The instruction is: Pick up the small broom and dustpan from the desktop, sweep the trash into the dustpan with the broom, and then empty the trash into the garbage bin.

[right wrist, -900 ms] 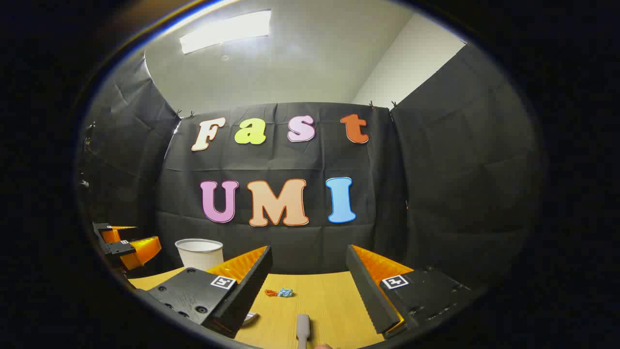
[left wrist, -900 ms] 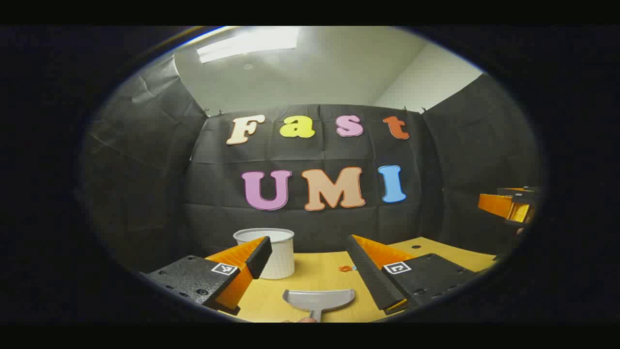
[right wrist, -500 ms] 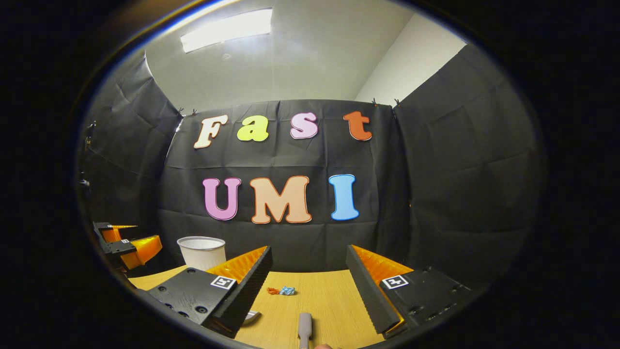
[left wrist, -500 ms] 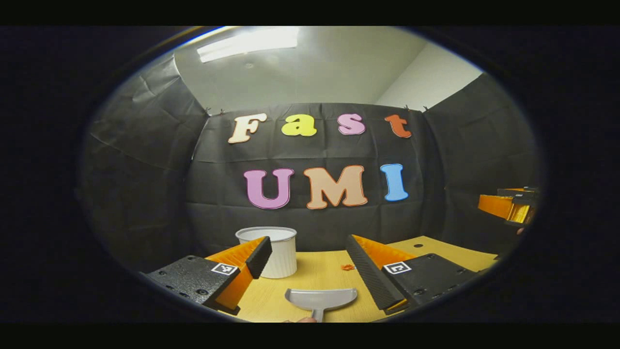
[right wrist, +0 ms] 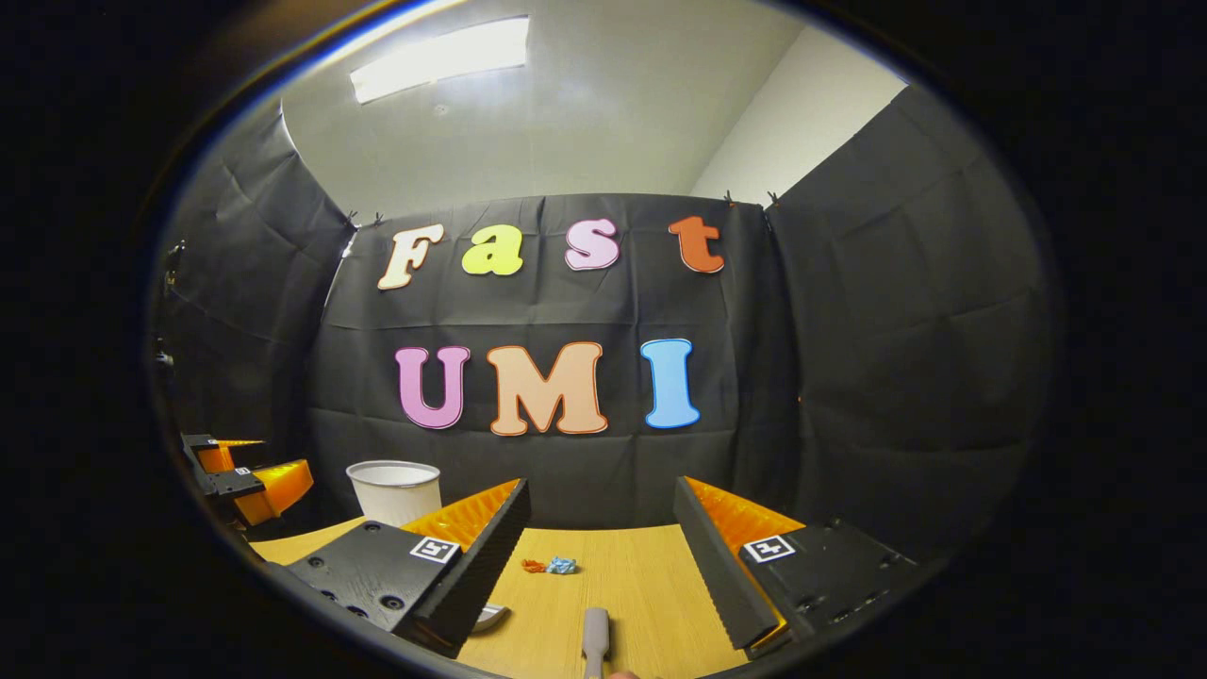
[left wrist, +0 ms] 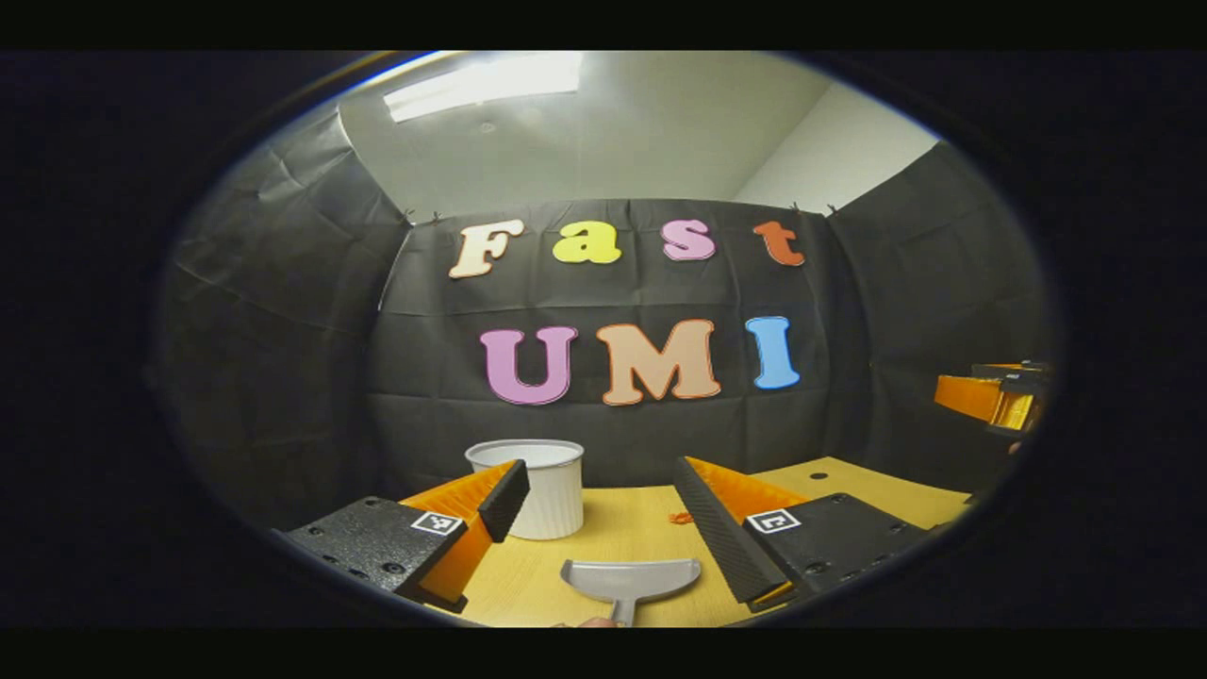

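Over the last second both views have barely drifted, so neither pickup has begun: the left tool (left wrist: pixel 603 509) hangs wide above the dustpan (left wrist: pixel 630 577), the right tool (right wrist: pixel 602 552) wide above the broom handle (right wrist: pixel 595 639). Trash (right wrist: pixel 551 566) lies at 11 o'clock from that handle, the garbage bin (left wrist: pixel 537 486) stands at 11 o'clock from the dustpan, and bare desk (right wrist: pixel 641 585) between them leaves room.

The left gripper (left wrist: pixel 603 514) sits at the bottom of the left gripper view, jaws spread wide and level, gripping nothing. The right gripper (right wrist: pixel 603 528) sits at the bottom of the right gripper view, jaws likewise wide apart. Each also appears at the far edge of the other's view, midway down.
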`<action>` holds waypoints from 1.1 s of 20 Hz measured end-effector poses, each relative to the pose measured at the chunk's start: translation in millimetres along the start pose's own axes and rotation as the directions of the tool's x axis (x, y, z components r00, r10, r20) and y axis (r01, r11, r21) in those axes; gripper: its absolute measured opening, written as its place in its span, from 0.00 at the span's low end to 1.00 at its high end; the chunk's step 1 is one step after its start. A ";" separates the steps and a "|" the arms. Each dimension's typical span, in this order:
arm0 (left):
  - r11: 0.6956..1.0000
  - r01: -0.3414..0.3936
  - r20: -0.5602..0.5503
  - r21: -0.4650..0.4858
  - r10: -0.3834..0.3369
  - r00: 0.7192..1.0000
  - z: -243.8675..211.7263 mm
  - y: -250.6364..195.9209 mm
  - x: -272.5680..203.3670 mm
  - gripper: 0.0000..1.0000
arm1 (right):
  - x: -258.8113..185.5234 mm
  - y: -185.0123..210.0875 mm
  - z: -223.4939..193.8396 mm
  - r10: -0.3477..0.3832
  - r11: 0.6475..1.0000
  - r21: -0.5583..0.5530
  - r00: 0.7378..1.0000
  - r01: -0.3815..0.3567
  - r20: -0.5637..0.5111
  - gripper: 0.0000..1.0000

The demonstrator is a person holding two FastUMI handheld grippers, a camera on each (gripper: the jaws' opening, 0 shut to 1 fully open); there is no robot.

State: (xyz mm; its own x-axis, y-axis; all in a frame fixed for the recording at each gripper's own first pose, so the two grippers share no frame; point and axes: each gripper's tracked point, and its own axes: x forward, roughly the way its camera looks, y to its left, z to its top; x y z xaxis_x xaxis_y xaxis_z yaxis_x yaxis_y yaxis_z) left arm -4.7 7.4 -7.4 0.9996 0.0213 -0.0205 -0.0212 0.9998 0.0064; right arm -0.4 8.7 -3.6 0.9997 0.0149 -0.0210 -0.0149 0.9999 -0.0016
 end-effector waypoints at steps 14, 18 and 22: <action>1.000 -0.013 -0.005 0.002 0.013 1.000 -1.2 0.4 -3.4 0.93 | -3.0 3.6 3.7 0.018 1.000 0.004 1.000 -0.018 0.007 0.92; 1.000 -0.019 -0.007 -0.001 0.019 1.000 -0.5 -4.5 -5.0 0.93 | -4.5 4.0 0.4 0.045 0.999 0.003 0.999 -0.045 -0.006 0.93; 1.000 -0.024 -0.007 0.009 0.024 1.000 -1.0 -11.8 -6.1 0.93 | -1.6 0.2 -2.8 0.064 0.998 0.001 0.998 -0.064 -0.016 0.93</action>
State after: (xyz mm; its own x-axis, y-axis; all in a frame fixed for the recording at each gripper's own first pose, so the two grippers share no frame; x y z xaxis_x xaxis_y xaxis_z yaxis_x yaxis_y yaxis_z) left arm -10.6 -4.5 -8.3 0.9986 0.0454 -0.0273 -0.0450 0.9989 0.0162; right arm -2.1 8.9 -6.4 0.9962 0.0793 -0.0375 -0.0793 0.9969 0.0007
